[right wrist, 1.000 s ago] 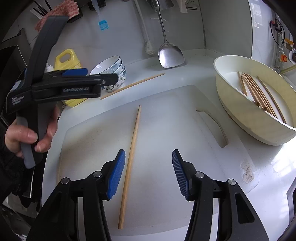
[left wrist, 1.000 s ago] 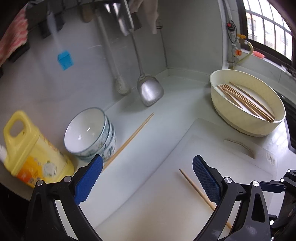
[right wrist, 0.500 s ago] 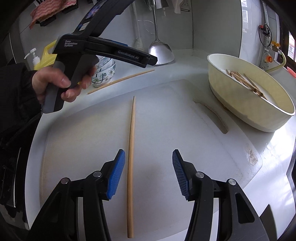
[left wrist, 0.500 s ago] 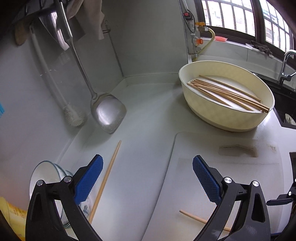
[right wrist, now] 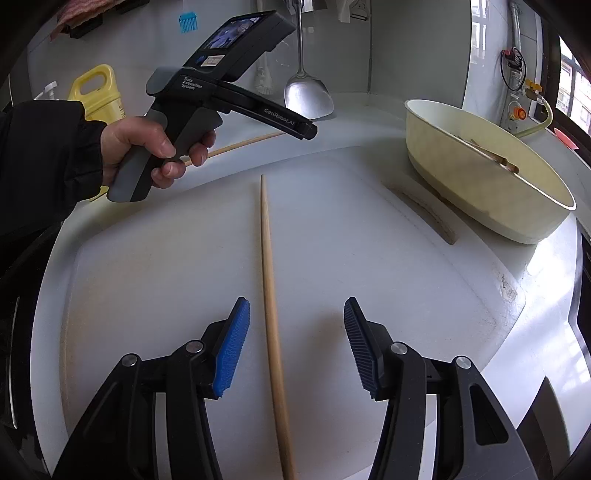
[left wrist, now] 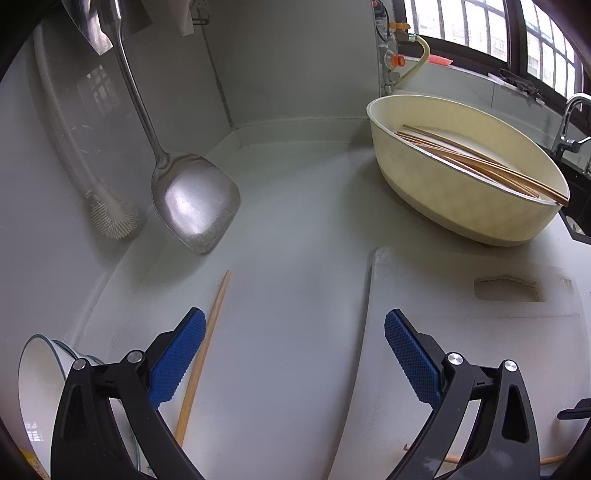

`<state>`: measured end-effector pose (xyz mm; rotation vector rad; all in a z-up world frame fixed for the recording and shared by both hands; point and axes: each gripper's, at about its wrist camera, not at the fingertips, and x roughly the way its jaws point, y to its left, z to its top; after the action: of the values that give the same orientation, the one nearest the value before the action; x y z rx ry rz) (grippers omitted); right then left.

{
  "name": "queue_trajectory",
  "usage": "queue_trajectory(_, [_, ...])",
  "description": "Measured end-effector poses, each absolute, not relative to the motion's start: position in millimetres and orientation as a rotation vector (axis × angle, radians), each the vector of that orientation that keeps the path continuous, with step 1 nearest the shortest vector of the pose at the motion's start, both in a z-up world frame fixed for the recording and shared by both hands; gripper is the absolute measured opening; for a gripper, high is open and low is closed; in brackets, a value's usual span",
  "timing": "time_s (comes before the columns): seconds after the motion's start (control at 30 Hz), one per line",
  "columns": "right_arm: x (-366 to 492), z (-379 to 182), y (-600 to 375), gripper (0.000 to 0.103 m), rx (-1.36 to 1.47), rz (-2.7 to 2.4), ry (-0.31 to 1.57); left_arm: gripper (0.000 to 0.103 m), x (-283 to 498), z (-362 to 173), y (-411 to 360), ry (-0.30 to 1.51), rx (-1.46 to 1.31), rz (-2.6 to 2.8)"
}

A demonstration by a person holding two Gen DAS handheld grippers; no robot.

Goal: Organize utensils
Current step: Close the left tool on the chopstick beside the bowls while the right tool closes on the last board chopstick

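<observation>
Lying between the open right tool (right wrist: 295,343) pads: a chopstick (right wrist: 269,280).

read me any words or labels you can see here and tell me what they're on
"Data Acquisition System": on the back of the left gripper, above the handle.
"GenRobot.AI": along the same gripper's arm.
White sticker below the gripper's screen: too small to read.
Yellow jug: no print readable.

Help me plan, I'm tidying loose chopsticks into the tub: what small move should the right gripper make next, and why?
Probably lower the right gripper and close on the chopstick on the cutting board. It lies lengthwise between the open fingers, nearer the left one, untouched. The cream tub already holds others.
</observation>
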<state>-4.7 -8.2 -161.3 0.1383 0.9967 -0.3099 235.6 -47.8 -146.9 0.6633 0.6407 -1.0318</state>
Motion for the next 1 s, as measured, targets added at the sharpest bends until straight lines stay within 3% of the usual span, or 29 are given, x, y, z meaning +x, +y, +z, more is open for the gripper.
queue_trajectory(0.77, [-7, -163, 7, 0.051, 0.155, -0.350, 0.951, 0.096, 253, -179, -34, 0.605, 0.741, -1.060])
queue_trajectory(1.0, [-8, -163, 2, 0.051, 0.170, -0.332, 0.934, 0.095, 277, -184, -41, 0.742, 0.661, -1.090])
